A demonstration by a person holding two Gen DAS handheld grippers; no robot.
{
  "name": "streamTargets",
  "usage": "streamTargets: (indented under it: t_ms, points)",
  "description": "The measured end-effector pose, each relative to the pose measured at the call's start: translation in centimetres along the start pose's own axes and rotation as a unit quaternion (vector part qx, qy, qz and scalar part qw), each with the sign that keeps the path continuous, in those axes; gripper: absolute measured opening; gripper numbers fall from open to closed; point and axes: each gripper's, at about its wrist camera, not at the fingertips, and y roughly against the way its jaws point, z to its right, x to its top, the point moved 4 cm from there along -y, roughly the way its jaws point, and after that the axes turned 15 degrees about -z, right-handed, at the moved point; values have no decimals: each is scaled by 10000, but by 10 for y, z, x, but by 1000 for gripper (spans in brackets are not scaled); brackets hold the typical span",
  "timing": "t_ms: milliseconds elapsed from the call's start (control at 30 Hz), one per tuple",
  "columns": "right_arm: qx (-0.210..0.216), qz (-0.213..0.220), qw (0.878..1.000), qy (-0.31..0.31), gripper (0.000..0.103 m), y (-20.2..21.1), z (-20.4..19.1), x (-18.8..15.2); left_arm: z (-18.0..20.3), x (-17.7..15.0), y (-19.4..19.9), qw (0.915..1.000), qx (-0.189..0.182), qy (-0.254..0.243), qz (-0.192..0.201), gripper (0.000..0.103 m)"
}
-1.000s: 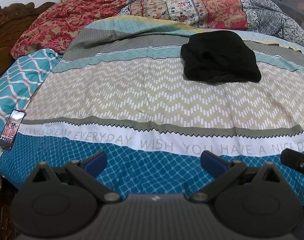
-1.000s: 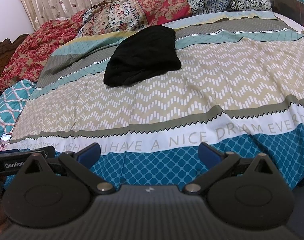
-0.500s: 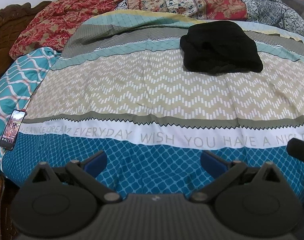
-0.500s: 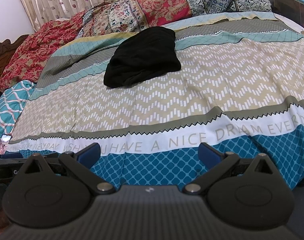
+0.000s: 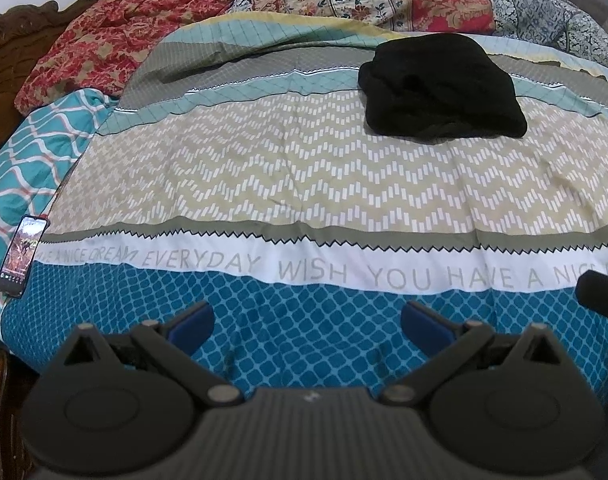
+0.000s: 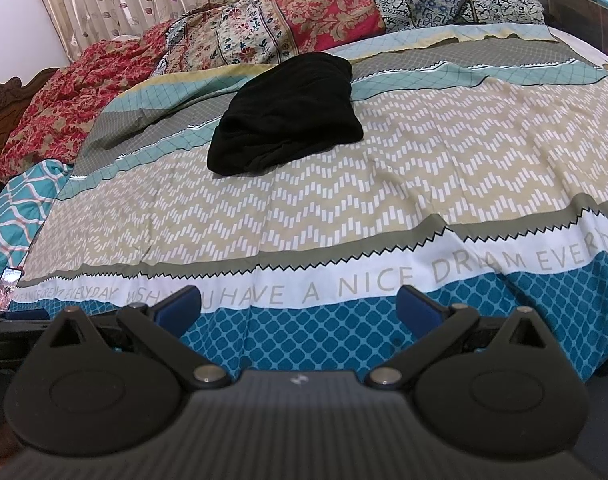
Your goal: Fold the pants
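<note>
Phone at the far left edge of the bed lies where it lay a second ago, and little else has shifted: the left view has tipped slightly, so the black pants sit a touch higher in it, while the right view is nearly unchanged. Left gripper hovers over the blue-patterned near edge of the bedspread, fingers spread wide with nothing between them; the right gripper hangs beside it, equally wide apart and empty. Pants rest well away from both, a compact dark bundle on the grey and teal stripes near the heaped quilts. Such a bundle fits either a finished fold with the tools drawn back, or a crumpled garment awaiting spreading; the small drift settles neither.
</note>
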Motion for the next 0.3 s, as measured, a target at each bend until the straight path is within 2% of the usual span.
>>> streamTargets:
  t_ms: [300]
  points:
    - [3,-22,10000,0,103,-2,2,0,2,-1,-4,9994,-338,-63,-65,103]
